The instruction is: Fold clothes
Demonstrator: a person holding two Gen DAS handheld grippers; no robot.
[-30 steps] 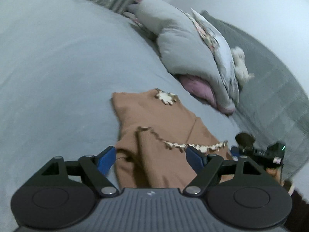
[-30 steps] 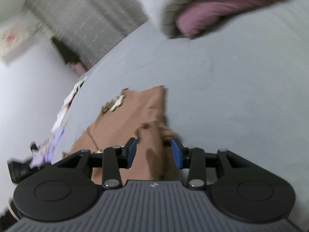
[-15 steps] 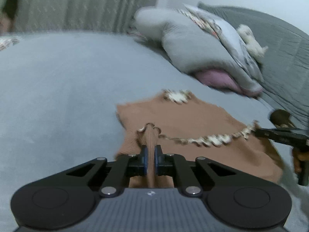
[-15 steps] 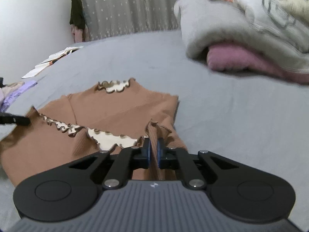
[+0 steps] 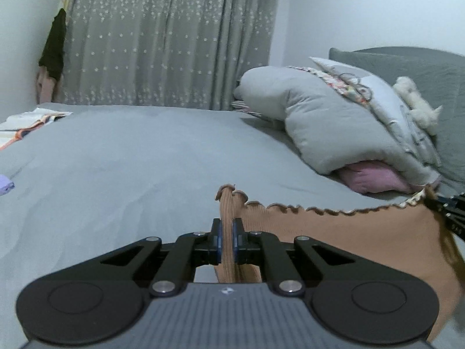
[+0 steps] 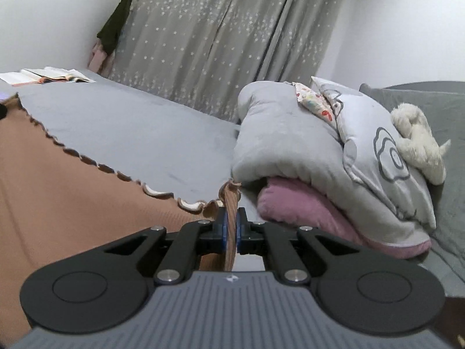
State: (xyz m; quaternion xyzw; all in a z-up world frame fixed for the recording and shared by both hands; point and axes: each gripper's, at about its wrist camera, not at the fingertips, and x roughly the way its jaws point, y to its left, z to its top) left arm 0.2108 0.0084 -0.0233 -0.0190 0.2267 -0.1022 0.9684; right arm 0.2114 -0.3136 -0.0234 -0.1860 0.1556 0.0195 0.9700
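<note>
A brown ribbed garment with a scalloped, cream-lined edge hangs stretched between my two grippers above the grey bed. My left gripper is shut on one corner of its edge. My right gripper is shut on the other corner, and the cloth spreads off to the left in the right wrist view. The right gripper's tip also shows at the right edge of the left wrist view. The garment's lower part is hidden behind the gripper bodies.
A folded grey duvet over a pink pillow lies at the right with a white plush toy on it. A grey headboard stands behind. Curtains hang at the back. Open books and a purple cloth lie at the left.
Both grippers closed on the garment's corners, then lifted it off the bed; both views now look level across the room with the edge pulled taut between them.
</note>
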